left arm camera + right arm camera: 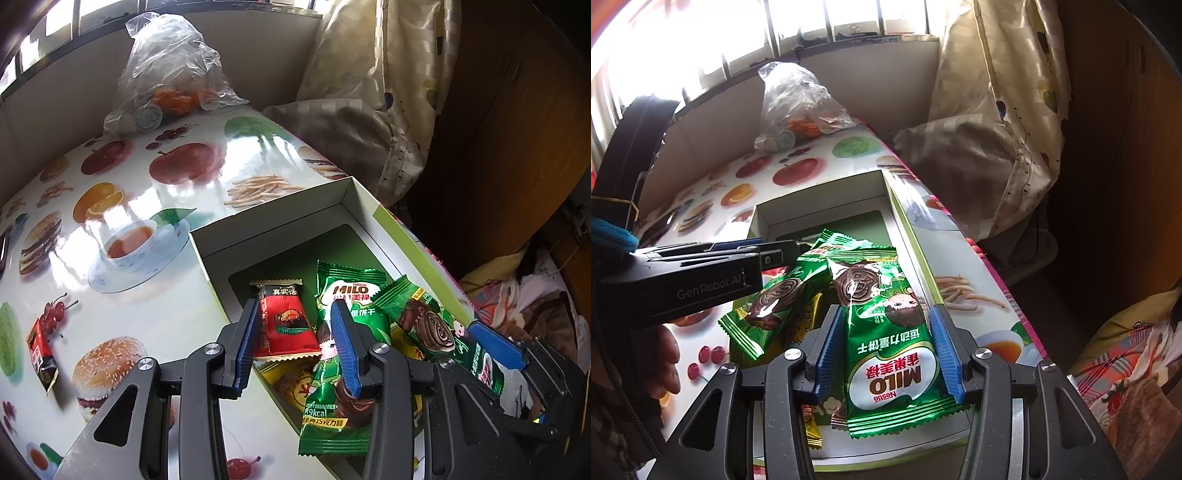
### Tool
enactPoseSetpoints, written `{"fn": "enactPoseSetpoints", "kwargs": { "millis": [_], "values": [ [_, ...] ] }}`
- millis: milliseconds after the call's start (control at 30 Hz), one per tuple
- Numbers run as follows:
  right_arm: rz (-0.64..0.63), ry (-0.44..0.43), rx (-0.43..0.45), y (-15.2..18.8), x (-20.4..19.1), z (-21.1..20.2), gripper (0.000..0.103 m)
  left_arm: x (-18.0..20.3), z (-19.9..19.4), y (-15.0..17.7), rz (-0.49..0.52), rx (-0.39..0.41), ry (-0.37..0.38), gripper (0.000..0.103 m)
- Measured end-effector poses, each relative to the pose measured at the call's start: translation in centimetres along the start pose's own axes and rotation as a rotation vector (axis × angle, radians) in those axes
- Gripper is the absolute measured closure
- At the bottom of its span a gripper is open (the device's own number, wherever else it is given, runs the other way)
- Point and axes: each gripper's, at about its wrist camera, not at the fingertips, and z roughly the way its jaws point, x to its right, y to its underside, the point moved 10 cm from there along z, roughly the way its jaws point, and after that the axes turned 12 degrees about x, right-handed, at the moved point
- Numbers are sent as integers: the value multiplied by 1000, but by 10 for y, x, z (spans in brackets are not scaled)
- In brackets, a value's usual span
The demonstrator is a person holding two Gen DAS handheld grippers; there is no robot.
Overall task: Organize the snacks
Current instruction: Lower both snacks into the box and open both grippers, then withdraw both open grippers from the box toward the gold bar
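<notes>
An open white box [266,218] with a green floor sits on the fruit-print table and holds several snack packets. My left gripper [295,304] hangs over its near end with its jaws apart. A red packet [286,325] lies flat between them, with a gap on its right side. Green Milo packets [351,295] lie beside it. In the right wrist view my right gripper [885,310] straddles a green Milo packet [894,350] that rests on the pile and fills the gap between the pads. The left gripper [790,245] shows side-on at the left.
A second red packet [42,350] lies on the table [155,325] left of the box. A clear plastic bag [166,74] with oranges stands at the far end. Bedding and a curtain [369,110] hang past the table's right edge. A person's hand [665,362] is at the lower left.
</notes>
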Motion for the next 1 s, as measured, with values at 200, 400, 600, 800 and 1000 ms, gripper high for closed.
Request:
{"fn": "enactPoseSetpoints", "kwargs": {
  "millis": [200, 400, 600, 800, 1000],
  "values": [
    [11, -2, 13, -2, 0, -2, 53, 2, -6, -3, 8, 16, 3, 53],
    [13, -6, 21, -3, -1, -5, 51, -1, -14, -4, 8, 26, -5, 53],
    [7, -3, 31, -5, -4, -8, 50, -2, -24, -6, 10, 43, -9, 53],
    [7, 0, 44, -9, -6, -13, 49, -4, -35, -7, 16, 66, -26, 53],
    [4, -3, 59, -10, -9, -22, 49, -6, -50, -7, 14, 89, -27, 53]
  ]
}}
